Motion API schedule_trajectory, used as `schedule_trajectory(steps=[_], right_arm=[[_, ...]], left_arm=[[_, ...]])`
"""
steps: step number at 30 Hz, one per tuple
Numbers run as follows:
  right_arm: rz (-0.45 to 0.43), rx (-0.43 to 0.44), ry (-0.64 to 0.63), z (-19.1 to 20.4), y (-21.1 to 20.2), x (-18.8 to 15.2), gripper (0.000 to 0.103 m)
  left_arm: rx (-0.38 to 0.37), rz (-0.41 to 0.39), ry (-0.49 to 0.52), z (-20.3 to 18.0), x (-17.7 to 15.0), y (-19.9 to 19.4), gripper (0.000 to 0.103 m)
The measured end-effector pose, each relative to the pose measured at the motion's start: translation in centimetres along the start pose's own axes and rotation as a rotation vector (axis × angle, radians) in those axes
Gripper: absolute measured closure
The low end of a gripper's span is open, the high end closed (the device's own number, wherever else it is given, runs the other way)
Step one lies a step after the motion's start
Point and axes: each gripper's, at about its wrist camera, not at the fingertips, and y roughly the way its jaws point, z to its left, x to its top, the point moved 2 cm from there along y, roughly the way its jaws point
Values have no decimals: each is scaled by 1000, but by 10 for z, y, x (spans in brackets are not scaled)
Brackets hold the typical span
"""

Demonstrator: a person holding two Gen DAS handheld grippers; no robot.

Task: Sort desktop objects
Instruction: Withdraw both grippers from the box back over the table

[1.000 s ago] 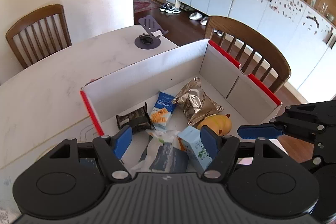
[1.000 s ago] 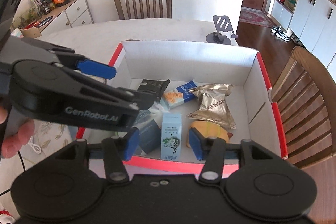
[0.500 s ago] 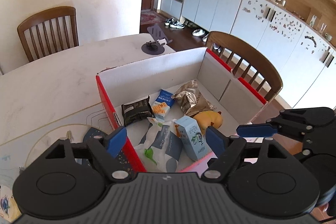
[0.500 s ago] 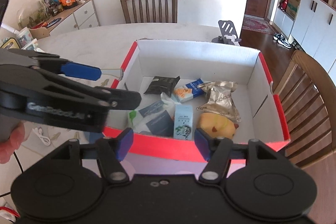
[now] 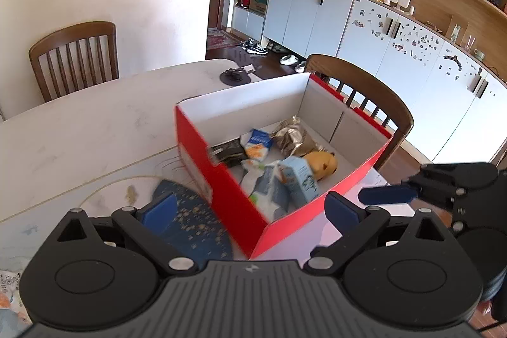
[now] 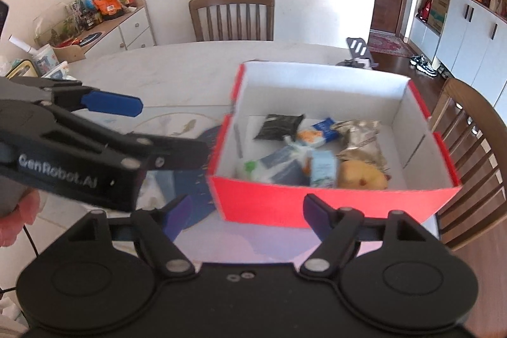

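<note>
White marble tabletop (image 5: 95, 129) fills the near part of the room, with wooden chairs around it and pale cabinets along the far wall. On the table stands a red cardboard box (image 6: 332, 205) with a white inside, open at the top. Inside it lie the sorted things: a black packet (image 6: 280, 125), a blue and white snack pack (image 6: 317, 133), a crumpled silver foil bag (image 6: 364, 138), a small light-blue carton (image 6: 323, 168) standing upright, a yellow toy (image 6: 362, 176) just beside it, and a white and blue plastic pouch (image 6: 272, 167) near the front wall. A dark blue mat (image 5: 193, 227) lies on the table beside the box's left side. The left gripper (image 5: 250, 211) hangs before the near corner of the box, its jaws having just been opening and now spread wide with nothing gripped. The right gripper (image 6: 244, 214) sits in front of the box's red front wall, its jaws likewise just opened wide and holding nothing
</note>
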Motion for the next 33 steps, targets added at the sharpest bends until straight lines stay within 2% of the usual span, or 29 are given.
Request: schedule_trajectory(steps=[2,10,16,25,33], right_arm=[[4,4,2,15,3,-4,25],[36,23,10,76,19,-16,24],[42,26,10,114,27,-17,24],[36,21,19,162,39,-20,24],[53,7,40,196,59,-27,24]], left_arm=[[5,-5,1,10,-7,-7,0],[38,4,-21,53,-33,-28,0],[27,23,-40,83,-50,-45,0],[57,20,-63,127,-72,-68,0],[74,50,-100,171,-86,-70,0]])
